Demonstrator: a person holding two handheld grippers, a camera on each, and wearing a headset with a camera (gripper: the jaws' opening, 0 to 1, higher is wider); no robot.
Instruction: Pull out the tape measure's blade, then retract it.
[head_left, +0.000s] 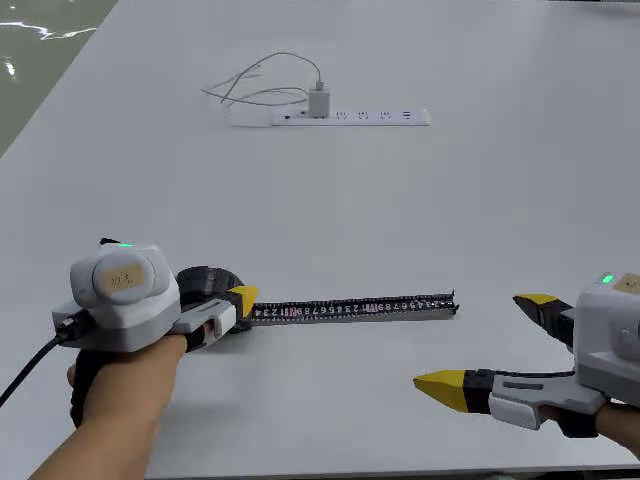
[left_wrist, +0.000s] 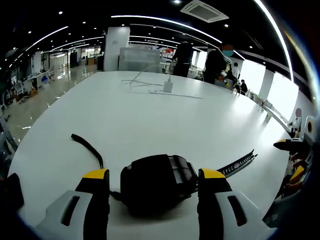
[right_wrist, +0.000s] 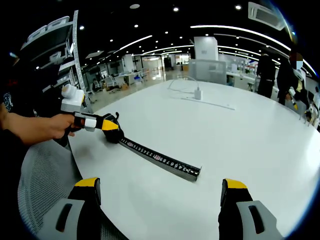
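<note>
The left gripper (head_left: 232, 300), held in the person's left hand (head_left: 125, 385), is clamped on the black tape measure case (left_wrist: 156, 184); one yellow-tipped jaw bears against each side of the case, which rests on the white table (head_left: 420, 210); the blade (head_left: 355, 307) is drawn out of the case and lies flat on the table, running toward the right gripper (head_left: 487, 342); the blade's free end (head_left: 452, 303) is touched by neither gripper; the right gripper is held near that end, just short of it, with its jaws spread wide and nothing between them; a black strap (left_wrist: 88, 147) trails from the case across the table; a white power strip (head_left: 350, 117), with a charger (head_left: 319, 100) plugged in and a thin cable (head_left: 262, 85) looped beside it, lies well apart on the far side of the table.
</note>
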